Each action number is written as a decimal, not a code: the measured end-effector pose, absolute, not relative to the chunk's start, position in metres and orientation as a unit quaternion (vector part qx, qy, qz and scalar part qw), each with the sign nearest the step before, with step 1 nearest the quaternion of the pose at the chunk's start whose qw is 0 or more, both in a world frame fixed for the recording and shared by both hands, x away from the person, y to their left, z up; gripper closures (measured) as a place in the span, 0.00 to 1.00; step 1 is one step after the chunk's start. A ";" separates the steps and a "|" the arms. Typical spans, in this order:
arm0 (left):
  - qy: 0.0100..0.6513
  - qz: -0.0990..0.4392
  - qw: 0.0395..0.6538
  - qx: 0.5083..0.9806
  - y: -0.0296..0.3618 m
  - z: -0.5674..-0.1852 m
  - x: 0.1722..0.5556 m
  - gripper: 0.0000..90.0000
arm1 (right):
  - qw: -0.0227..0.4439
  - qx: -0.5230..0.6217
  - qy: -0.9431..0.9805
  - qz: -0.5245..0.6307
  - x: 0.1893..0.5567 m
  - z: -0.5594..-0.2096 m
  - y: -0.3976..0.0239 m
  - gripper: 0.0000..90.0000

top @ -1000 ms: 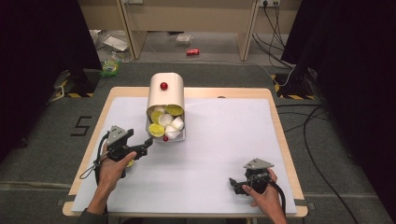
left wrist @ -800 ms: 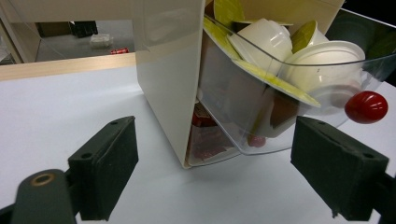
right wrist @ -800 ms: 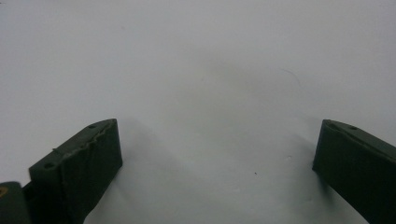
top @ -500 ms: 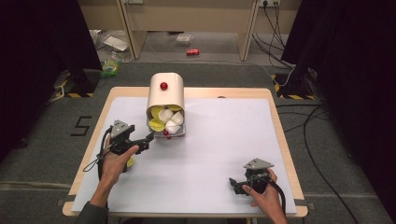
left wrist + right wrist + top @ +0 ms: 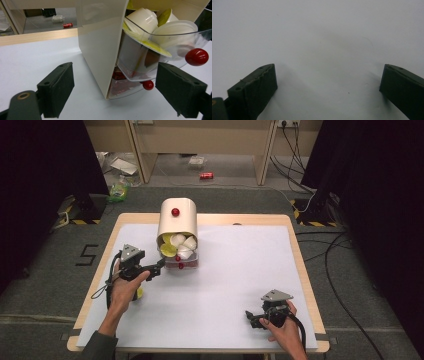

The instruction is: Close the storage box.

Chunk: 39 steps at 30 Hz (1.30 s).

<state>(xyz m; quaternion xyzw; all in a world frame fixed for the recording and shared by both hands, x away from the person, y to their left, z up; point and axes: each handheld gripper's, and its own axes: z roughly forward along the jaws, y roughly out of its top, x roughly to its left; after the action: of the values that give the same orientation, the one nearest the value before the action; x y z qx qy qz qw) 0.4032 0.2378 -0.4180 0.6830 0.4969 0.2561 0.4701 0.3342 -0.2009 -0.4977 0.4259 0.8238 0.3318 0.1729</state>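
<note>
both tools gape empty; left tool reaches toward dispenser, right tool rests low.

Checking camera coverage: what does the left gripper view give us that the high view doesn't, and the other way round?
Left gripper view: the lower clear drawer with red contents, its small red knob, and the left gripper jaws open, straddling the cabinet's front corner. High view: the right gripper resting near the table's front edge, and the red knob on the cabinet's top. Both: the cream cabinet, and its upper drawer of white and yellow cups.

Soft overhead light, dark surroundings
</note>
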 end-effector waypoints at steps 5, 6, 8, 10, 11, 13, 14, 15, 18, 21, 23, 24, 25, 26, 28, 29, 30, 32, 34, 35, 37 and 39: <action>0.498 0.261 0.463 0.685 0.236 -0.416 0.408 0.17 | 0.173 0.426 0.824 0.332 0.334 -0.498 -0.201 0.01; 0.497 0.263 0.460 0.687 0.236 -0.416 0.409 0.17 | 0.172 0.426 0.824 0.332 0.334 -0.498 -0.201 0.01; 0.497 0.264 0.460 0.687 0.236 -0.416 0.411 0.17 | 0.173 0.425 0.824 0.332 0.334 -0.498 -0.201 0.01; 0.497 0.265 0.457 0.688 0.235 -0.415 0.412 0.17 | 0.173 0.425 0.824 0.332 0.334 -0.498 -0.201 0.01; 0.496 0.269 0.453 0.690 0.235 -0.415 0.412 0.17 | 0.173 0.425 0.824 0.332 0.334 -0.498 -0.201 0.01; 0.495 0.271 0.452 0.691 0.234 -0.415 0.412 0.17 | 0.174 0.424 0.825 0.332 0.335 -0.498 -0.201 0.01; 0.495 0.271 0.451 0.691 0.234 -0.414 0.413 0.17 | 0.174 0.424 0.824 0.332 0.335 -0.498 -0.201 0.01; 0.496 0.271 0.451 0.691 0.234 -0.414 0.414 0.17 | 0.174 0.424 0.825 0.332 0.335 -0.498 -0.201 0.01; 0.496 0.273 0.448 0.692 0.234 -0.413 0.415 0.17 | 0.173 0.425 0.824 0.332 0.334 -0.498 -0.201 0.01; 0.497 0.275 0.446 0.691 0.234 -0.413 0.416 0.17 | 0.174 0.424 0.824 0.332 0.334 -0.498 -0.201 0.01; 0.498 0.275 0.446 0.691 0.234 -0.413 0.418 0.17 | 0.174 0.424 0.824 0.332 0.334 -0.498 -0.201 0.01; 0.499 0.275 0.445 0.691 0.233 -0.413 0.418 0.17 | 0.174 0.425 0.824 0.332 0.334 -0.498 -0.201 0.01; 0.499 0.275 0.445 0.691 0.233 -0.413 0.419 0.17 | 0.174 0.425 0.824 0.332 0.334 -0.498 -0.201 0.01; 0.500 0.275 0.444 0.691 0.233 -0.413 0.419 0.17 | 0.174 0.425 0.824 0.332 0.334 -0.498 -0.201 0.01; 0.502 0.275 0.445 0.689 0.232 -0.414 0.421 0.17 | 0.174 0.425 0.824 0.332 0.334 -0.498 -0.201 0.01; 0.503 0.275 0.445 0.688 0.232 -0.414 0.421 0.17 | 0.174 0.424 0.824 0.332 0.334 -0.498 -0.201 0.01; 0.503 0.274 0.444 0.689 0.232 -0.415 0.422 0.17 | 0.173 0.425 0.824 0.332 0.334 -0.498 -0.201 0.01; 0.502 0.273 0.442 0.691 0.231 -0.415 0.422 0.17 | 0.174 0.424 0.824 0.332 0.334 -0.498 -0.201 0.01; 0.502 0.272 0.441 0.692 0.231 -0.415 0.423 0.16 | 0.174 0.425 0.824 0.332 0.334 -0.498 -0.201 0.01; 0.502 0.271 0.442 0.692 0.231 -0.415 0.423 0.16 | 0.174 0.424 0.824 0.332 0.334 -0.498 -0.201 0.01; 0.503 0.270 0.443 0.692 0.231 -0.415 0.423 0.16 | 0.174 0.424 0.824 0.332 0.334 -0.498 -0.201 0.01; 0.503 0.271 0.441 0.692 0.231 -0.415 0.422 0.17 | 0.174 0.425 0.824 0.332 0.334 -0.498 -0.201 0.01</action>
<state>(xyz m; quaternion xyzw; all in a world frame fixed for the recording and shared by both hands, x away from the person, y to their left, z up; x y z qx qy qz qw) 0.4225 0.2307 -0.4152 0.6925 0.5028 0.2710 0.4408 0.3344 -0.2010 -0.4978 0.4245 0.8242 0.3320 0.1737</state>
